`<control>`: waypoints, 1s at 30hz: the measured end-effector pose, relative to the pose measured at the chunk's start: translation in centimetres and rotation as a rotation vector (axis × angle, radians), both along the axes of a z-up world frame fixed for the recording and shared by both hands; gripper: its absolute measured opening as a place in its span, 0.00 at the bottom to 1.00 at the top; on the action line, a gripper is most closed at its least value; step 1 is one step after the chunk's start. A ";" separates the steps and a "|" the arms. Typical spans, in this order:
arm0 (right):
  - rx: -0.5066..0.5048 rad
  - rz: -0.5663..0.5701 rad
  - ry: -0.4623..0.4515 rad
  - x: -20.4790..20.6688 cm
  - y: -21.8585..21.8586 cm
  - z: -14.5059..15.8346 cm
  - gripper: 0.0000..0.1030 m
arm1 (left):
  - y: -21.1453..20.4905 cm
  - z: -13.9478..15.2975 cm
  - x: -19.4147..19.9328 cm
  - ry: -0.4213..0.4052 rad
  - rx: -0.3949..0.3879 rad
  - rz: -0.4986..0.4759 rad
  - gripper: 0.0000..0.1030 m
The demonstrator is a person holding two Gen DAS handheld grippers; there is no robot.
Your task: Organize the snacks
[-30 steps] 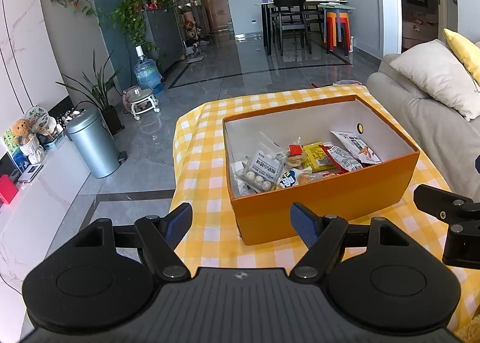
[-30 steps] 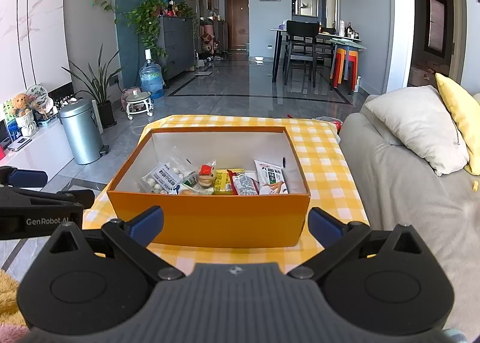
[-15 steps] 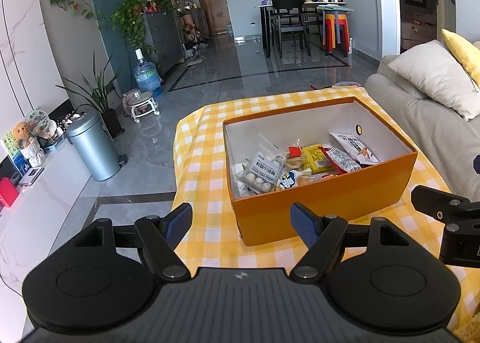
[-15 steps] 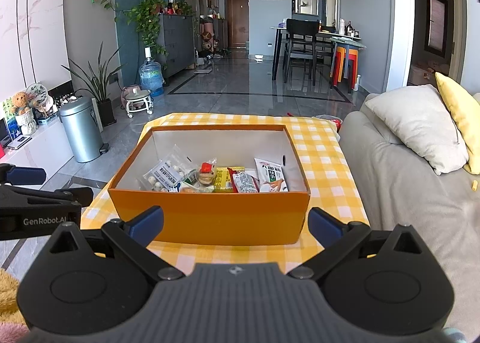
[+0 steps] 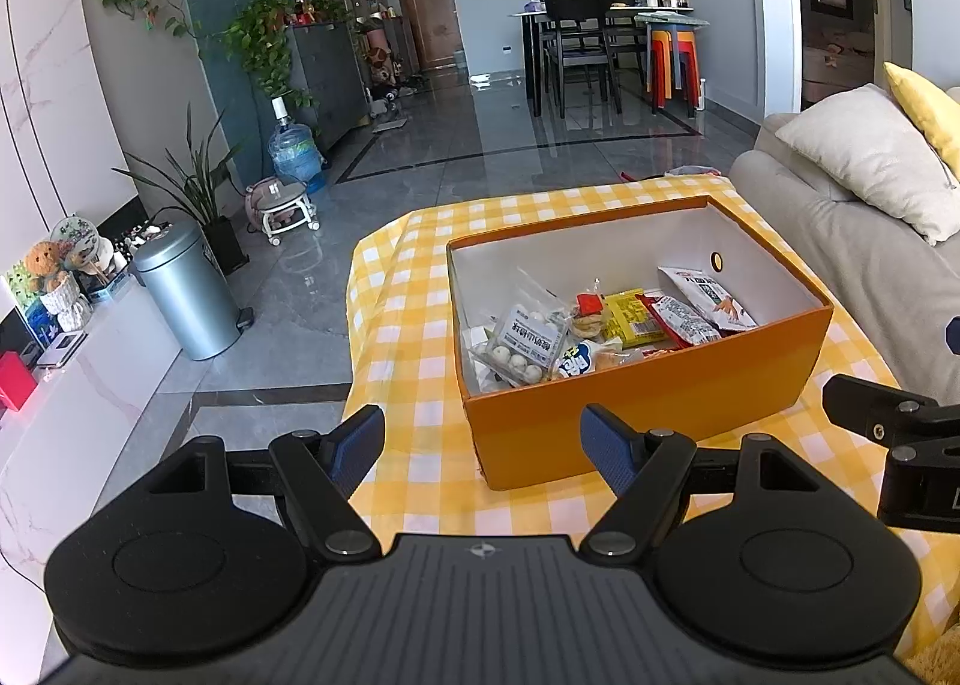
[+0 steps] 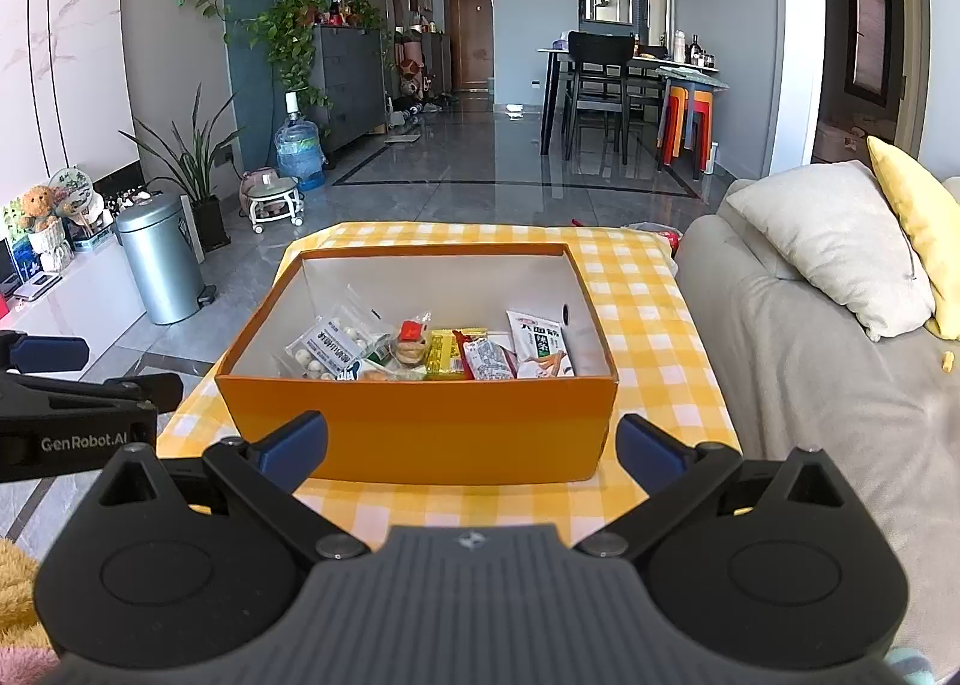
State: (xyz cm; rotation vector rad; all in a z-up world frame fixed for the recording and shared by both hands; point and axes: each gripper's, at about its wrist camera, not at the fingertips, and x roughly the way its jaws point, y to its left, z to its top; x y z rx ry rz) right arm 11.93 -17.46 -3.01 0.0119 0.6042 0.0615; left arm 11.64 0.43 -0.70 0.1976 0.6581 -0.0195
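Note:
An orange box point(image 5: 648, 409) with white inner walls stands on a table with a yellow checked cloth point(image 5: 408, 337). It holds several snack packets: a clear bag of white balls point(image 5: 528, 337), a yellow packet point(image 5: 630, 316), a red packet point(image 5: 681, 319) and a white packet point(image 5: 708, 289). My left gripper point(image 5: 483, 448) is open and empty, just before the box's near left corner. My right gripper point(image 6: 471, 445) is open and empty in front of the box's near wall point(image 6: 420, 433). The same snacks point(image 6: 444, 352) show in the right wrist view.
A grey sofa point(image 6: 828, 361) with a white cushion point(image 6: 834, 241) and a yellow one runs along the right of the table. A metal bin point(image 5: 186, 295), plants and a low white shelf stand at the left. A dining table with chairs point(image 6: 606, 85) is far behind.
Both grippers have drawn slightly nearer and higher over the box, so more of its inside shows. Jaws stay open. The snacks have not moved.

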 end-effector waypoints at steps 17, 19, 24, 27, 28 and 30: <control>-0.003 0.000 0.017 -0.1 0.1 -0.3 0.96 | 0.1 -0.1 -0.2 0.001 -0.007 -0.006 0.85; -0.003 0.001 0.018 0.0 0.2 -0.2 0.96 | 0.1 -0.1 -0.2 0.001 -0.007 -0.006 0.85; -0.005 0.003 0.019 -0.1 0.2 -0.2 0.96 | 0.1 -0.1 -0.3 0.000 -0.004 -0.009 0.85; -0.006 0.003 0.020 -0.1 0.2 -0.2 0.96 | 0.2 -0.1 -0.3 0.003 -0.006 -0.009 0.85; -0.006 0.003 0.020 -0.1 0.2 -0.2 0.96 | 0.2 -0.1 -0.3 0.003 -0.006 -0.009 0.85; -0.006 0.003 0.019 -0.1 0.3 -0.2 0.96 | 0.2 -0.2 -0.4 0.006 -0.011 -0.009 0.85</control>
